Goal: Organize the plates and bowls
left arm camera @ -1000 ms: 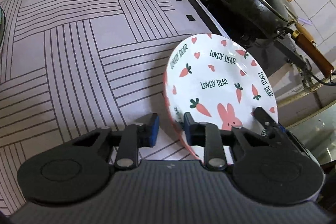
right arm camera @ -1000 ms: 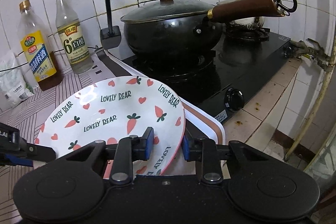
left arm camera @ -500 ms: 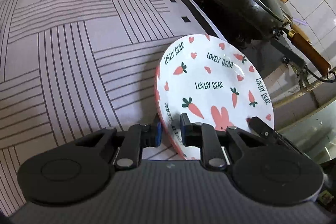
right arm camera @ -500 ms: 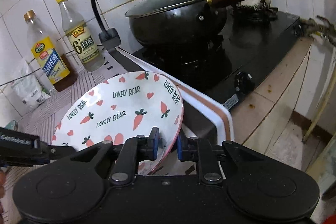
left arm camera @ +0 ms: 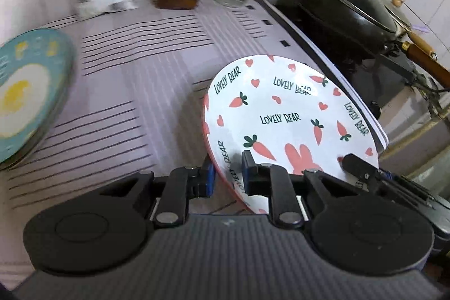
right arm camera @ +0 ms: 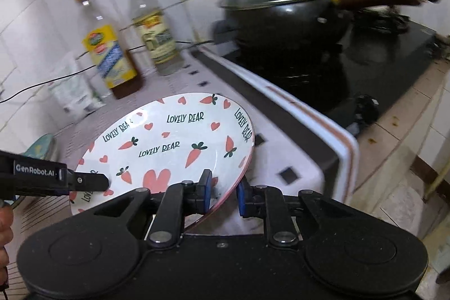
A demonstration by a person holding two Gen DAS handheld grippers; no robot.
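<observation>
The carrot plate (left arm camera: 284, 114) is held tilted above the striped counter mat (left arm camera: 126, 80), just beside the black stove (right arm camera: 351, 69), gripped from two sides. The left gripper (left arm camera: 227, 173) is clamped on the plate's near rim, one pad under it and one on its face. The right gripper (right arm camera: 222, 193) pinches the opposite rim, its jaws having just closed onto it. A teal plate (left arm camera: 25, 94) lies well away from the stove, past the carrot plate. Two bottles (right arm camera: 112, 52) stand against the wall beside the stove.
</observation>
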